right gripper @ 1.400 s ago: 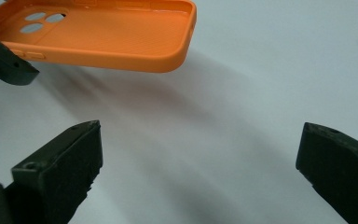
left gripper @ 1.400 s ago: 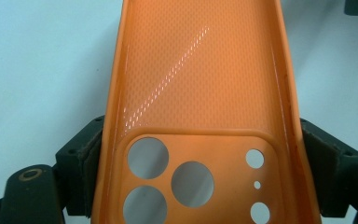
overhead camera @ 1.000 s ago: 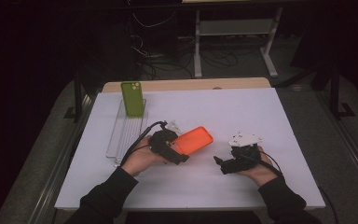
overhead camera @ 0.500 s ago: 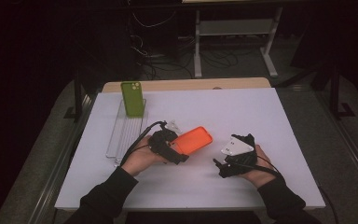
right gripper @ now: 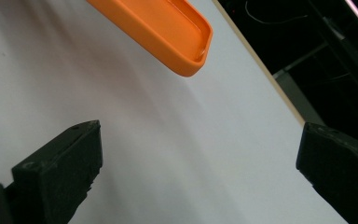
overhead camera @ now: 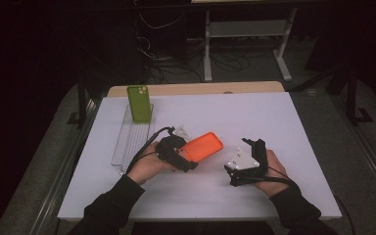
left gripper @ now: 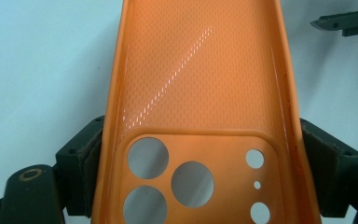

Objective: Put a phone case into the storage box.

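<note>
An orange phone case (overhead camera: pixel 203 146) is held over the middle of the white table, its hollow side up and camera cut-outs toward the hand. My left gripper (overhead camera: pixel 185 157) is shut on the case's two long edges; the left gripper view shows the case (left gripper: pixel 200 116) squeezed between the black pads (left gripper: pixel 89 158). My right gripper (overhead camera: pixel 247 152) sits to the right of the case, tilted on its side, jaws wide apart and holding nothing. In the right gripper view the case's far corner (right gripper: pixel 177 37) hangs above the open gripper (right gripper: pixel 198 163).
A green phone (overhead camera: pixel 139 103) stands upright in a clear slotted rack (overhead camera: pixel 127 142) at the table's left. The white table top (overhead camera: pixel 254 112) ends at a wooden strip at the back. Dark floor, cables and a white stand lie beyond.
My right gripper has rolled onto its side and swung toward the case, its grey plate now facing up. The left gripper and case have barely shifted.
</note>
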A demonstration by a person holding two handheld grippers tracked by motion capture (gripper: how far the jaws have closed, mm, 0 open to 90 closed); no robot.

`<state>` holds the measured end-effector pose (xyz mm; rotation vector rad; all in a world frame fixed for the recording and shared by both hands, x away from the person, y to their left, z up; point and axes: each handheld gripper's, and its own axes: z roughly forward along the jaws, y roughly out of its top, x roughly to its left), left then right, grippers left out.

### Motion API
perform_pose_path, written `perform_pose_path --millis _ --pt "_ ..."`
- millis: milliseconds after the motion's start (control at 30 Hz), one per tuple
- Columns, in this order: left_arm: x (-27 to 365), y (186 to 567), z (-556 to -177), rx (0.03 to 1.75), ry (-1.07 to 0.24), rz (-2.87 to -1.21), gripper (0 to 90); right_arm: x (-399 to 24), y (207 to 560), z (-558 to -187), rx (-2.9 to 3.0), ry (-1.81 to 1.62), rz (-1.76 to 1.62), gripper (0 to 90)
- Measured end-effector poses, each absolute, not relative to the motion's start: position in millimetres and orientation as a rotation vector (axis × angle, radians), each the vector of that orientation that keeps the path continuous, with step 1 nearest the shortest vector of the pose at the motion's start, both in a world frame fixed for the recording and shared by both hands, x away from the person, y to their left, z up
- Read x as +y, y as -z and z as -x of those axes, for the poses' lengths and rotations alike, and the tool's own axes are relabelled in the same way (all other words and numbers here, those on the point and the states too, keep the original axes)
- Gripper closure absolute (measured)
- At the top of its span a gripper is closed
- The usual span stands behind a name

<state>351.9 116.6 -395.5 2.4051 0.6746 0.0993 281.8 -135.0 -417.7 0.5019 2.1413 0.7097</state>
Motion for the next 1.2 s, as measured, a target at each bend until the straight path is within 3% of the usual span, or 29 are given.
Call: perform_pose_path --millis 1200 --pt "118 394 -352 0.67 -0.097 -2.411 15.7 -116 431 -267 1.796 -0.317 0.055 0.0"
